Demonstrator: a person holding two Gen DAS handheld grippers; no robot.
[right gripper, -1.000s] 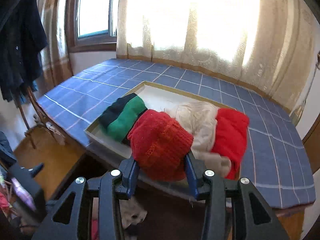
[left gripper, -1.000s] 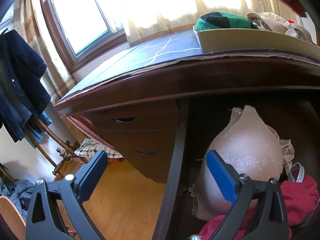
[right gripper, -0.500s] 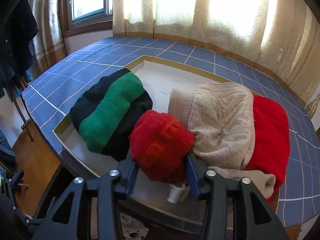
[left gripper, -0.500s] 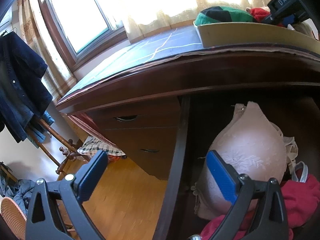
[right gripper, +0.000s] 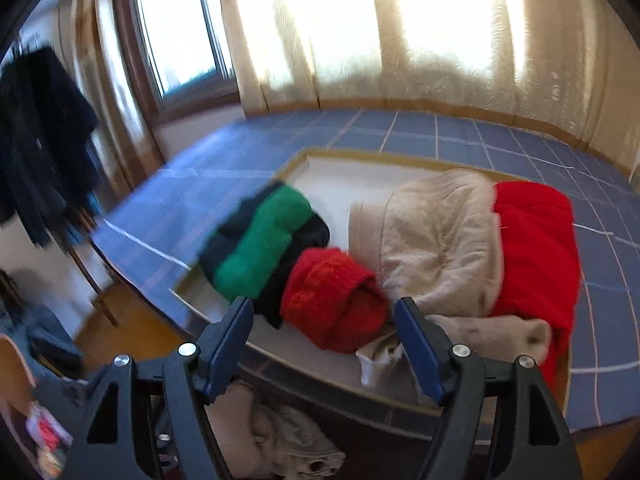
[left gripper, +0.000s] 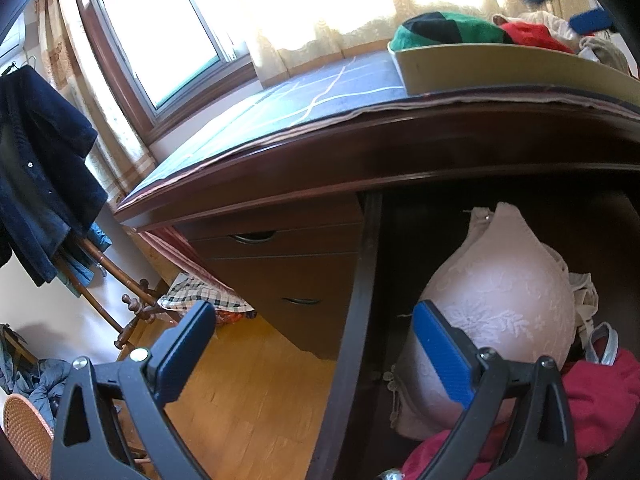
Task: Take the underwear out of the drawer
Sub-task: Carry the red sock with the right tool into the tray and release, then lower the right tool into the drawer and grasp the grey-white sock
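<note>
Right wrist view: my right tool (right gripper: 324,324) has just been spreading its jaws, and the red roll (right gripper: 334,300) of underwear now lies loose between the pads, touching neither, resting in the tray (right gripper: 304,354) near its front edge. Against the roll's left lies a green-and-black bundle (right gripper: 260,248); against its right a beige dotted piece (right gripper: 436,240), with a larger red piece (right gripper: 536,248) beyond that toward the tray's right end. A small white scrap (right gripper: 374,364) pokes out just under the roll. The tray sits on the blue checked cloth (right gripper: 400,132) at the front edge of the tabletop, curtains (right gripper: 400,40) behind it.

Below the tabletop's front edge the open drawer (left gripper: 360,300) shows in the left wrist view, with a pale pink lace bra (left gripper: 500,308) standing up in it and a dark red garment (left gripper: 592,396) heaped beside and beneath it. My left tool (left gripper: 312,344) hangs over the drawer's left wall, jaws spread wide with nothing between them; the right pad is in front of the bra, and I cannot tell whether it touches it. Left of the drawer are two closed drawers (left gripper: 280,264), wood floor (left gripper: 248,392) and a dark coat (left gripper: 36,176) on a rack.
</note>
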